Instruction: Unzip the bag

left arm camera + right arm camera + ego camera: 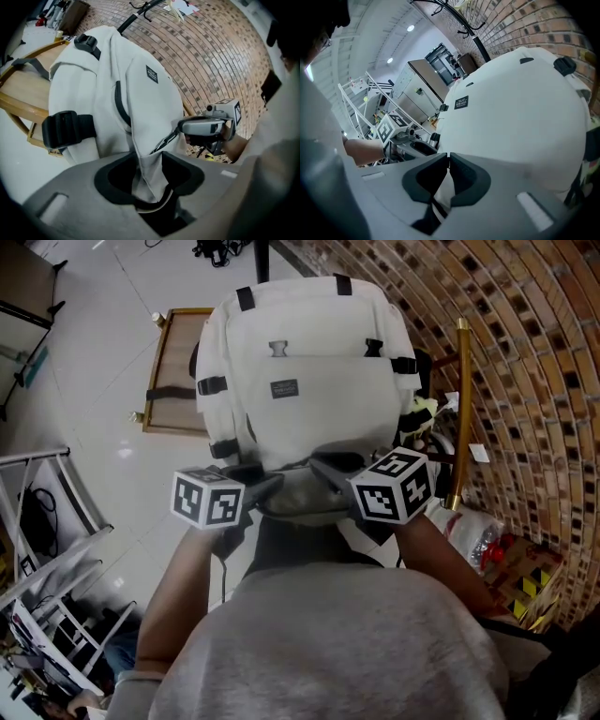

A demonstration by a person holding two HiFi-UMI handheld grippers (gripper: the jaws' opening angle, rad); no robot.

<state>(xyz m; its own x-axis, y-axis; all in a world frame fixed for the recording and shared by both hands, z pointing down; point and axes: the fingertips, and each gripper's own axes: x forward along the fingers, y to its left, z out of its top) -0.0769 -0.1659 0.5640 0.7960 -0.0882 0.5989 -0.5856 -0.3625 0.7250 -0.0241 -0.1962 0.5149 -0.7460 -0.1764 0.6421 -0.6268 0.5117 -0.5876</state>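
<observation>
A white backpack [309, 362] with black straps stands on a wooden frame [173, 371] in front of me. Both grippers sit at its near bottom edge. My left gripper [267, 488] has its jaws wide apart. A hanging fold of the bag's white fabric [147, 173] passes between them with gaps on both sides in the left gripper view [145, 159]. My right gripper [323, 470] is closed, its tips [447, 154] pinching a thin dark-edged strip at the bag's zip [164, 140]. Whether that strip is the pull or the zip edge I cannot tell.
A curved brick wall [525, 352] runs along the right, with a brass pole [461, 409] and a plastic bag of goods [478, 535] beside the backpack. Metal racks [47, 521] stand on the tiled floor at the left. A black coat stand [140, 9] rises behind the bag.
</observation>
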